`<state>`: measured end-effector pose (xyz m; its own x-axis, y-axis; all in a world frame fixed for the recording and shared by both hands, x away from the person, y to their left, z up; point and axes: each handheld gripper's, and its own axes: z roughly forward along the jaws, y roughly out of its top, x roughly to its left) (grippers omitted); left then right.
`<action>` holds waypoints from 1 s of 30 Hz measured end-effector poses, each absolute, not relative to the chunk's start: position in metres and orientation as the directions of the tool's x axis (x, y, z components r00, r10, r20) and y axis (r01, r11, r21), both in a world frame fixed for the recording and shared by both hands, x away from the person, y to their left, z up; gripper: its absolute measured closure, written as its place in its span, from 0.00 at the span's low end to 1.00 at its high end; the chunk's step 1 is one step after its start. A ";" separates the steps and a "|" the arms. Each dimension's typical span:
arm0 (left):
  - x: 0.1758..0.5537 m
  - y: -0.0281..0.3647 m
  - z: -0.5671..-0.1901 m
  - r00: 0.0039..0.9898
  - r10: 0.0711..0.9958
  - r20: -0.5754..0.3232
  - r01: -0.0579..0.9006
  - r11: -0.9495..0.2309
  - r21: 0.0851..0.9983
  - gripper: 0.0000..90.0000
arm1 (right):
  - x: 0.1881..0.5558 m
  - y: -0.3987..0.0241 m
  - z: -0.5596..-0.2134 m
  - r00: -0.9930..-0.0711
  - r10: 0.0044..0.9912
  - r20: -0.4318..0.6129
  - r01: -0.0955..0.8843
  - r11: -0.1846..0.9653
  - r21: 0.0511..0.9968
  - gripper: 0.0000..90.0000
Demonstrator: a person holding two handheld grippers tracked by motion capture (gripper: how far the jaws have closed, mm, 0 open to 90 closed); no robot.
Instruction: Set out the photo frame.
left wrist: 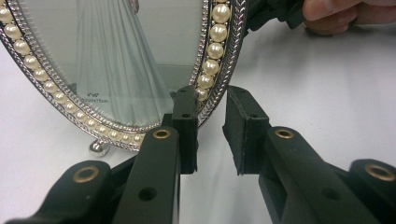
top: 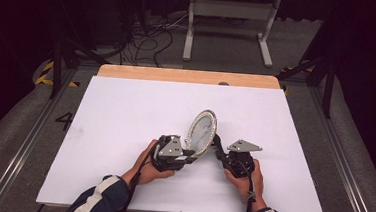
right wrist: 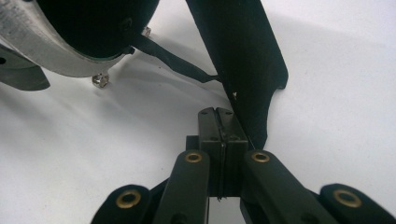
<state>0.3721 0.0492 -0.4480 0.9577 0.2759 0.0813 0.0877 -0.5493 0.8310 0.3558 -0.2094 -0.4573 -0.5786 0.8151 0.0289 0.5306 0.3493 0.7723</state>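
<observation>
Oval picture frame stands near table centre, a bit toward 6 o'clock on the white table, propped upright and tilted. High view: left gripper sits at the frame's 7 o'clock, touching or nearly touching its lower rim. Right gripper is at the frame's 4 o'clock, behind it. Person's left hand and right hand come in from 6 o'clock.

Left gripper view: pearl-trimmed rim fills 10 to 12 o'clock, glass front facing the camera, small ball foot on the table at 8 o'clock. Jaws are parted about halfway, straddling the rim's lower edge with a gap on the right side, gripping nothing yet.

Right gripper view: jaws are pressed together, pads meeting, with the black easel stand rising right at them toward 12 o'clock. Can't tell if they pinch its edge. Frame back is at 10 o'clock.

Step in hand looks like setting up the stand. To do it well: close the left squarely on the rim, not the glass, hold the frame steady, move the strut slowly.
</observation>
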 end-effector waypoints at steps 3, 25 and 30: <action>0.372 0.046 -0.448 0.959 0.273 0.080 0.087 -0.548 0.832 0.83 | 0.357 -0.210 -0.458 -0.573 0.819 0.028 0.533 0.347 0.772 1.00; 0.364 0.090 -0.431 0.922 0.363 0.133 0.097 -0.550 0.829 0.73 | 0.352 -0.214 -0.457 -0.580 0.814 0.030 0.506 0.332 0.796 0.97; 0.360 0.117 -0.437 0.910 0.391 0.138 0.130 -0.585 0.801 0.56 | 0.341 -0.207 -0.451 -0.623 0.782 0.027 0.465 0.342 0.817 0.87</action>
